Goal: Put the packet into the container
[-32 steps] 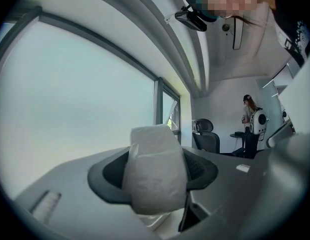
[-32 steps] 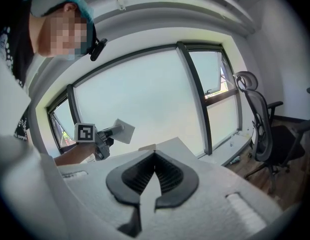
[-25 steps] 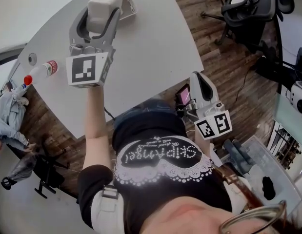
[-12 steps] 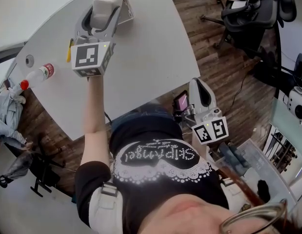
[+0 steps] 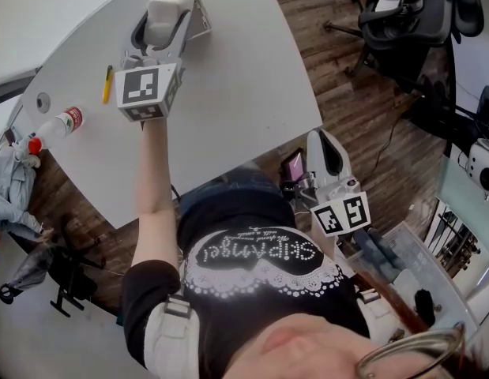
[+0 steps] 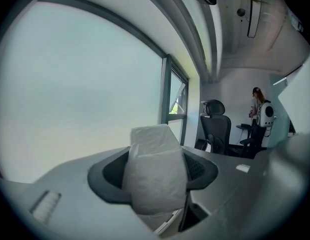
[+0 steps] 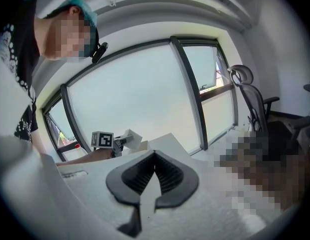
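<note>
White, soft and slightly crumpled, the packet is clamped in the left gripper in the head view. It is held over the pale grey table, just in front of the white container near the table's far edge. A clear bottle with a red cap lies on the table at the left, with a yellow pen near it. The right gripper hangs off the table, over brown wood floor.

In the left gripper view, the packet fills the gap between the dark jaws, which press on both its sides. Behind are a large window and a black office chair.

In the right gripper view, the right gripper has its jaws together, with nothing between them. Beyond stand tall windows.
</note>
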`<state>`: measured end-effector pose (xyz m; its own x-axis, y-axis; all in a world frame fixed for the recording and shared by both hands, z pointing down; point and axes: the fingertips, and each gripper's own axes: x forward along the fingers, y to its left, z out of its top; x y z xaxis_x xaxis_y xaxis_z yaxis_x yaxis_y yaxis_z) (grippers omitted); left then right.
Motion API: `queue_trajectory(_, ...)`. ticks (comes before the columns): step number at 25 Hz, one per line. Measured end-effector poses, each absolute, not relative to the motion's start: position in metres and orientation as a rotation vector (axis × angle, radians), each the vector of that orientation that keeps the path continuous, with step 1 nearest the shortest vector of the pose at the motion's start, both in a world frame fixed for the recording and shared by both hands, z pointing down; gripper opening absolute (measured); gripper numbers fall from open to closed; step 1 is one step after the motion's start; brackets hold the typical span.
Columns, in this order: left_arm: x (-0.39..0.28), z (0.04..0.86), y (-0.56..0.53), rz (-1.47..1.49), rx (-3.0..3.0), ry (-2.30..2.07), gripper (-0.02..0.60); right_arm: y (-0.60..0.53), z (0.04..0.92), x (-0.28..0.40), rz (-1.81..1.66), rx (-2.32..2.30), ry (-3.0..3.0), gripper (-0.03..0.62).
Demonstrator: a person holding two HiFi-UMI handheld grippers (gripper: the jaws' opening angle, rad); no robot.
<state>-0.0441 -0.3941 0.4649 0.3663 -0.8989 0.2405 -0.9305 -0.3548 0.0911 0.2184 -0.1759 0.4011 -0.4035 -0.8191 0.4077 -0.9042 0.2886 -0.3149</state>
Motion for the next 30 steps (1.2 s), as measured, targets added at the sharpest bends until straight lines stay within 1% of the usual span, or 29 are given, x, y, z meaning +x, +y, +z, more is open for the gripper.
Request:
queue_trajectory(9, -0.046, 0.498, -0.399, 0.281, 2.366, -1.655, 0.275, -0.177, 0.405, 0.214, 0.767, 1.591, -2.404, 0.0)
queue_trajectory(30, -0.046, 0.518, -0.404, 0.311, 2.308, -1.644, 0.275, -0.176, 0.405, 0.21, 0.766, 1.583, -2.409, -0.002)
